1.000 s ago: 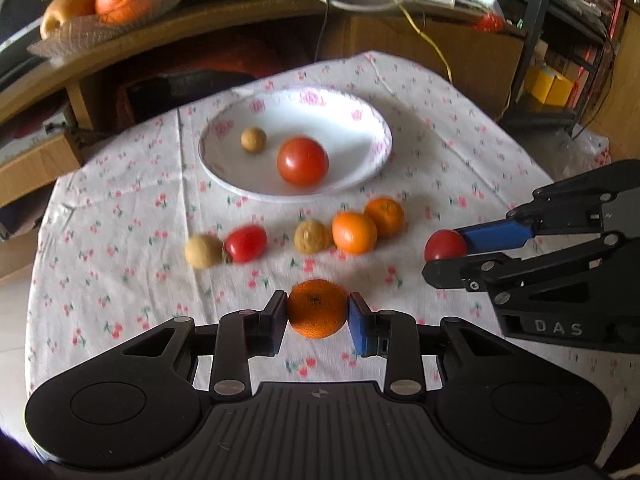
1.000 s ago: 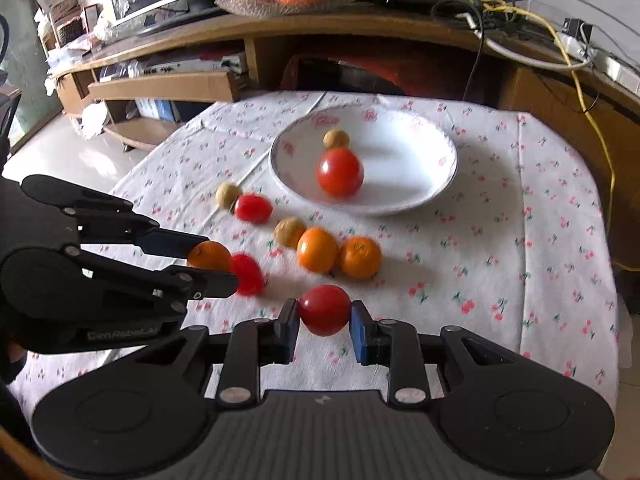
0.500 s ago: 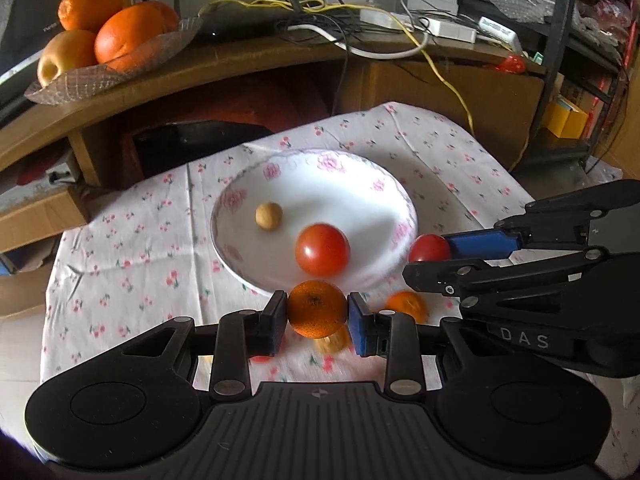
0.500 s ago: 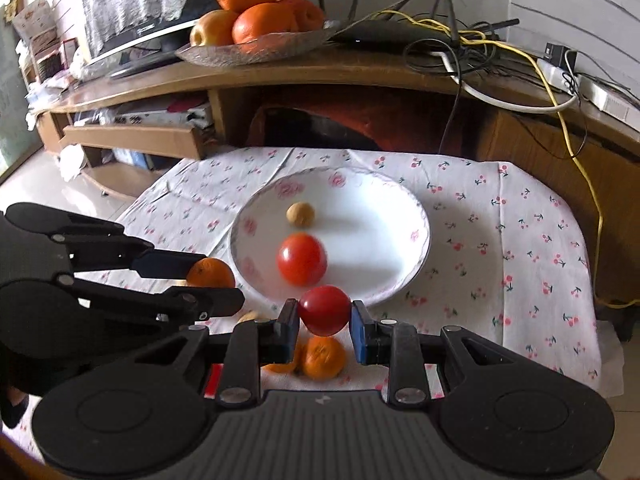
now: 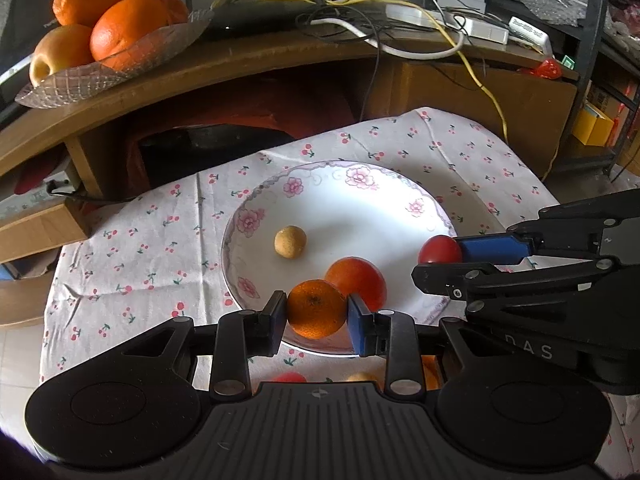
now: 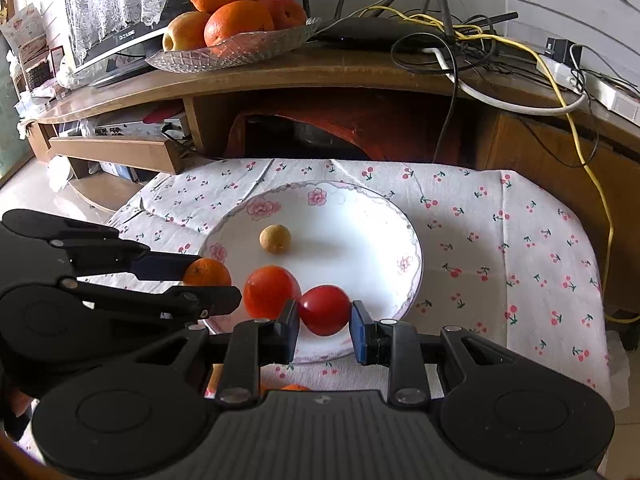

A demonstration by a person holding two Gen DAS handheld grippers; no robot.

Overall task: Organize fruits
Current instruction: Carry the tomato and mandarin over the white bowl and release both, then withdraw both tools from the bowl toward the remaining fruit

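- Your left gripper has its jaws closed narrow on a small orange, one pad pressed to each side of it. It hangs over the plate's rim at 6 o'clock; whether it touches the plate you cannot tell.
- Your right gripper has its jaws set around a small red tomato. The left pad touches it, but a thin gap shows at the right pad, so a firm hold cannot be confirmed. It sits over the plate's near edge, about 5 o'clock.
- From the left wrist camera, that same tomato shows at the plate's 3 o'clock rim, between the right gripper's fingers.
- The white floral plate lies on a cherry-print tablecloth. Inside it rest a large orange-red tomato, toward 6 o'clock, and a small tan round fruit nearer the middle, well apart from each other.
- The held orange is just in front of the large tomato in the left wrist view, overlapping it.
- Below your left gripper's fingers, bits of other fruit peek out on the cloth: something red and something tan, mostly hidden.
- Beyond the table, at 12 o'clock, a curved wooden shelf carries a glass dish of large oranges and an apple at 11 o'clock, and a tangle of cables with a yellow wire at 1 o'clock.
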